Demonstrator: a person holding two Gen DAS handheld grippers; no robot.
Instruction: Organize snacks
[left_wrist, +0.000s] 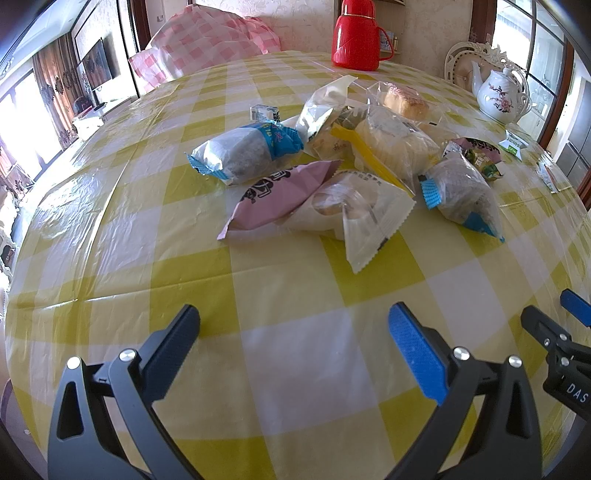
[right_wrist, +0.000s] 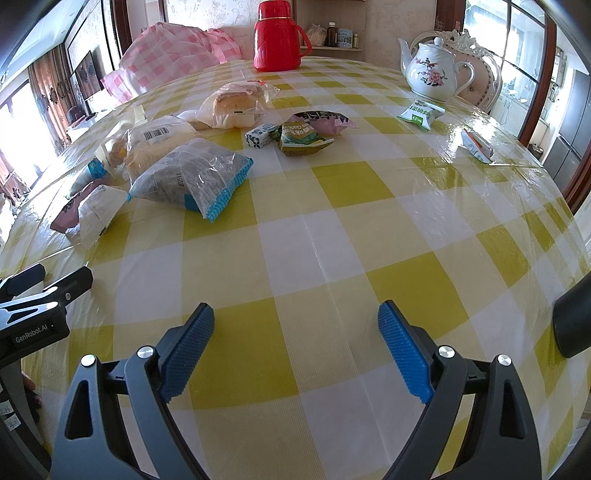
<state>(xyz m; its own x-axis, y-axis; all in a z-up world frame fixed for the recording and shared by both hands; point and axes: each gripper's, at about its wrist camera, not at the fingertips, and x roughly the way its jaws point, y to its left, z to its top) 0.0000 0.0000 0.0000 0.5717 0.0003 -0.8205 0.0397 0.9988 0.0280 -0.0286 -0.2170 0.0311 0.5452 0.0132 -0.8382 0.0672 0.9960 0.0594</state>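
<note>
The left gripper (left_wrist: 293, 325) hovers low over the checked surface (left_wrist: 295, 369), its fingers spread wide with nothing between them. Ahead of it the snacks lie heaped mid-surface: a blue-ended packet (left_wrist: 245, 153), a pink packet (left_wrist: 280, 194) overlapping a clear bun packet (left_wrist: 354, 210), and a yellow-striped bread bag (left_wrist: 391, 144) behind. Because the wrappers overlap and look slippery, a pinch on one would likely drag or topple its neighbours.

The right gripper (right_wrist: 295, 325) is also empty, fingers wide apart. It has the most open room, a broad bare stretch ahead and to the right. Farther right, a green packet (right_wrist: 421, 114) and a small carton (right_wrist: 476, 146) lie near the surface's far edge, where a careless push could send them off. The teapot (right_wrist: 432, 74) beside them risks a knock.
</note>
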